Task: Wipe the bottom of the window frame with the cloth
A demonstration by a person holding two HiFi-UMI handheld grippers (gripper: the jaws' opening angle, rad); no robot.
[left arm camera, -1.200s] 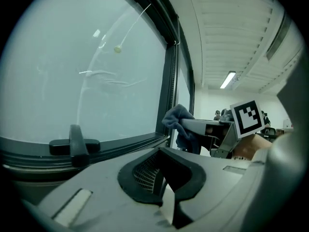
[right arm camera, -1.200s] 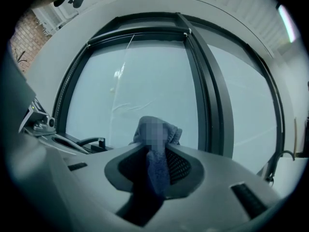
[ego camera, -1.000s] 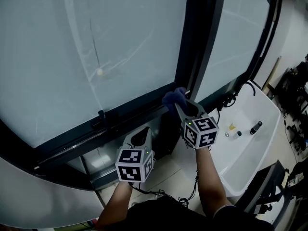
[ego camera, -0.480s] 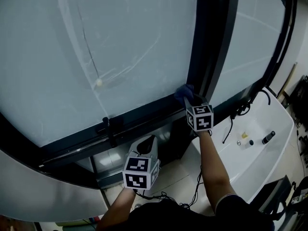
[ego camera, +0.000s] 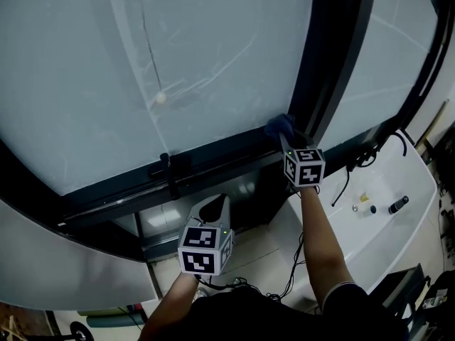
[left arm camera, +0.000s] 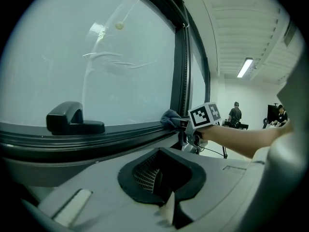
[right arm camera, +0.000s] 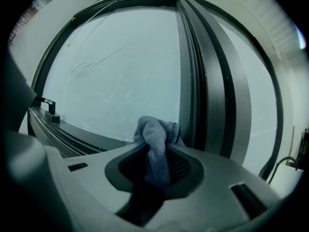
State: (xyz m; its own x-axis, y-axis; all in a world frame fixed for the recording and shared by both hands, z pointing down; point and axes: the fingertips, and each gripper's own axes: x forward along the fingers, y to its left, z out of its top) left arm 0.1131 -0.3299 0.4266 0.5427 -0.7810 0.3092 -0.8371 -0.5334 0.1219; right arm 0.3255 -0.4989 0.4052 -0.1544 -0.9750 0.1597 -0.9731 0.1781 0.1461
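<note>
1. The right gripper (ego camera: 286, 142) (right arm camera: 157, 166) has its jaws clamped on a blue-grey cloth (right arm camera: 155, 138), which bunches up past the jaw tips.
2. The cloth (ego camera: 279, 125) (left arm camera: 170, 117) lies against the bottom rail (ego camera: 213, 163) of the window frame. It sits right in the corner where the rail meets the dark upright post (ego camera: 330, 62).
3. The post blocks the rail on the cloth's right. On its left the rail runs bare as far as a black handle (ego camera: 168, 173) (left arm camera: 72, 120), which stands up from it.
4. The left gripper (ego camera: 213, 208) (left arm camera: 161, 178) has its jaws drawn together with nothing between them. It hangs below the rail and well apart from it, near the handle.
5. A white basin (ego camera: 409, 190) stands to the right, below the frame, with a black cable (ego camera: 353, 168) trailing beside it.
</note>
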